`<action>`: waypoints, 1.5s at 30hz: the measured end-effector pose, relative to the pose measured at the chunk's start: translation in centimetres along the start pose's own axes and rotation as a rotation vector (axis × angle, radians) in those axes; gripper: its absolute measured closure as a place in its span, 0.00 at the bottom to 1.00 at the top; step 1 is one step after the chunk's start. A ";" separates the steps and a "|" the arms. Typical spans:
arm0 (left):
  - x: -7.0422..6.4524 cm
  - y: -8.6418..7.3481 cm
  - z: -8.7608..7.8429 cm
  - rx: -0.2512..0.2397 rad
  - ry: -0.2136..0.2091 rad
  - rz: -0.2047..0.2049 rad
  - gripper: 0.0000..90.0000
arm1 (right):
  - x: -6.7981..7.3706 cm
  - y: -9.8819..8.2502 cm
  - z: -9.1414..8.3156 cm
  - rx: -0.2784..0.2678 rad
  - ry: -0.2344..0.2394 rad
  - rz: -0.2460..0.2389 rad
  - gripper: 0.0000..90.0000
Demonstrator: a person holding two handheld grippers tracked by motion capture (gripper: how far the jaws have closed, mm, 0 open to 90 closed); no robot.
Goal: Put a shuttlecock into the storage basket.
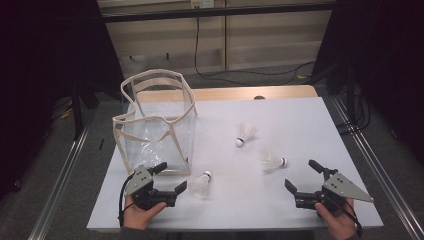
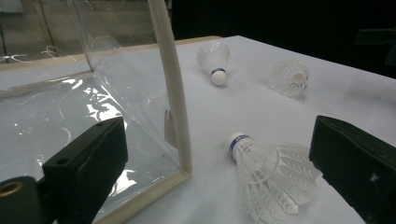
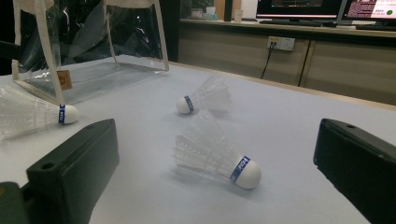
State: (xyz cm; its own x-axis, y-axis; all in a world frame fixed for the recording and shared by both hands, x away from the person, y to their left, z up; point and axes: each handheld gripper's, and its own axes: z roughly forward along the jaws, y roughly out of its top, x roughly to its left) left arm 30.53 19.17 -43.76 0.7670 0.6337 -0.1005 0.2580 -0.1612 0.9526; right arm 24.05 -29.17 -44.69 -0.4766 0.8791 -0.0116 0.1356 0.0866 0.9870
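High view, left gripper (image 1: 173, 178) jaws apart, nearest shuttlecock (image 1: 201, 184) lay just beside it at the front corner of the clear bag (image 1: 186, 105), right gripper (image 1: 302, 177) jaws apart, empty, second shuttlecock (image 1: 272, 161) right of bag, third shuttlecock (image 1: 245, 133) beyond.

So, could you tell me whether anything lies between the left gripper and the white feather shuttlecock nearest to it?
Nothing visible does. The left gripper is open beside the white feather shuttlecock, with bare white table between them. The clear plastic bag with cream trim stands off to the side, its corner edge close to the shuttlecock.
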 end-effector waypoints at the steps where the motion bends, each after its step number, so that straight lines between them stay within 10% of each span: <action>1: 0.0 0.0 0.1 0.003 -0.005 -0.003 0.08 | 0.0 0.0 0.0 0.000 0.001 0.001 0.00; 45: -1.0 -0.1 2.8 0.243 -0.073 0.000 0.39 | 0.0 0.0 -0.2 -0.002 0.004 -0.007 0.00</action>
State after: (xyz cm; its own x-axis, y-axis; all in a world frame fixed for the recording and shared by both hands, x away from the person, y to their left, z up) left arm 31.37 16.44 -44.59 0.8054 0.5784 -0.1295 0.3849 -0.3442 0.8563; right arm 23.92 -29.28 -44.61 -0.4807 0.8767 -0.0178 0.1308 0.0918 0.9871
